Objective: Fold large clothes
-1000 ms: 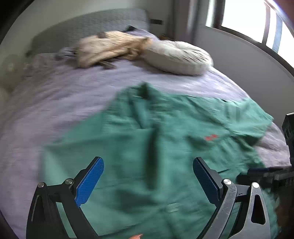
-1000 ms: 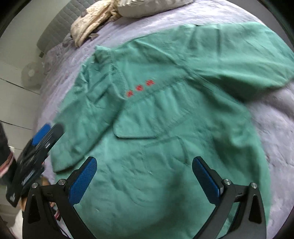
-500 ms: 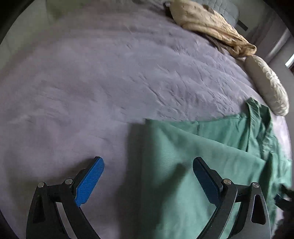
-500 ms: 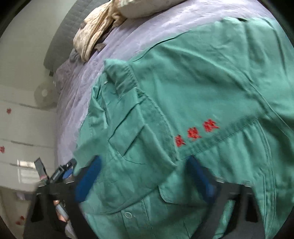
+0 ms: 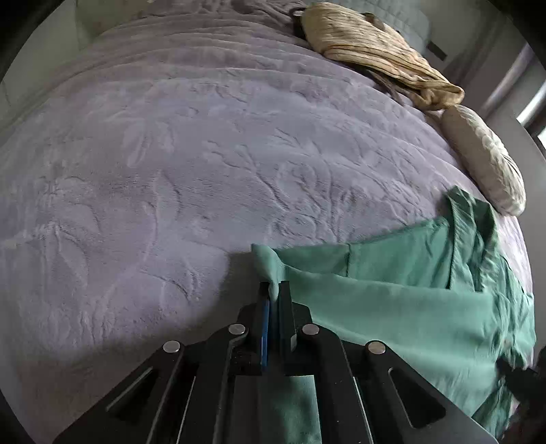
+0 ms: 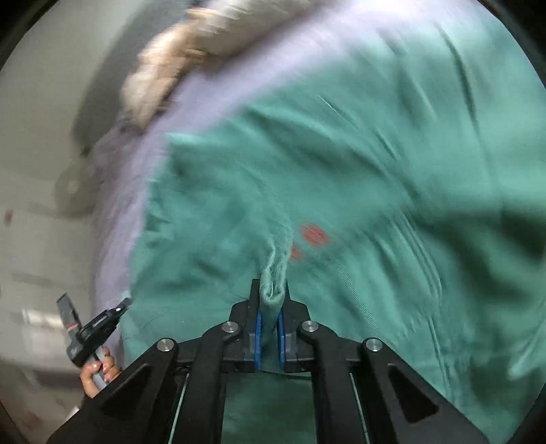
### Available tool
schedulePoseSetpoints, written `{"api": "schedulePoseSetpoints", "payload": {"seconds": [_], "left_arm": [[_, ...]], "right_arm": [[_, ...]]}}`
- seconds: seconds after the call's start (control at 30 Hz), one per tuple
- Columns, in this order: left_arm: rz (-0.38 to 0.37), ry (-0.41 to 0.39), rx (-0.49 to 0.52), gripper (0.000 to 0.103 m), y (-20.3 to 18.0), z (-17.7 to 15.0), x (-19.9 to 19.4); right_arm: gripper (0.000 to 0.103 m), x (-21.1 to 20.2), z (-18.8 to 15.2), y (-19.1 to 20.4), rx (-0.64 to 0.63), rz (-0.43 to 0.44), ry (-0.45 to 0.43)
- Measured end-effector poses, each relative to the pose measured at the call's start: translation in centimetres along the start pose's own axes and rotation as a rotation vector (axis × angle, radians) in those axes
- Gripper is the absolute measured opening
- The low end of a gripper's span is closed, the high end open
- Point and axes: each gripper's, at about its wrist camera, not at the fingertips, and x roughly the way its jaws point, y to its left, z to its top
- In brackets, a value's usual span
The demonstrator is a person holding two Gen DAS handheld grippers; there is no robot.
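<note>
A large green shirt [image 5: 409, 307] lies on the purple bed cover [image 5: 170, 170], its collar toward the pillow. My left gripper [image 5: 274, 290] is shut on the shirt's left sleeve edge. In the right wrist view the shirt [image 6: 375, 153] fills the frame, blurred by motion, with red embroidery [image 6: 314, 235] on the chest. My right gripper [image 6: 271, 297] is shut on a bunched fold of the shirt just below the embroidery. The left gripper [image 6: 99, 324], with the hand that holds it, shows at the lower left of that view.
A beige garment [image 5: 375, 51] lies crumpled at the head of the bed beside a cream pillow [image 5: 484, 157]. A grey headboard [image 5: 402, 20] stands behind them. The wall and a window frame [image 5: 525, 85] are at the right.
Both grippers were open above the shirt; now each has come down and shut on cloth. The right wrist view is now blurred with motion.
</note>
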Motion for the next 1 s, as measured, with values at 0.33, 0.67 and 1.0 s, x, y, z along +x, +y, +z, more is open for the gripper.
{"api": "schedulePoseSetpoints", "payload": {"seconds": [0.33, 0.67, 1.0], "left_arm": [[0.088, -0.033, 0.016, 0.068, 2.7, -3.0, -7.3], [-0.099, 0.171, 0.045, 0.066, 2.1, -10.7, -6.1], [-0.083, 0.167, 0.072, 0.011, 4.5, -12.3, -5.9]], "right_arm": [[0.041, -2.6, -4.8, 1.6, -0.016, 0.041, 0.052], [0.044, 6.8, -12.7, 9.9, -0.044, 0.247, 0.303], [0.044, 2.9, -9.8, 9.4, -0.136, 0.104, 0.179]]}}
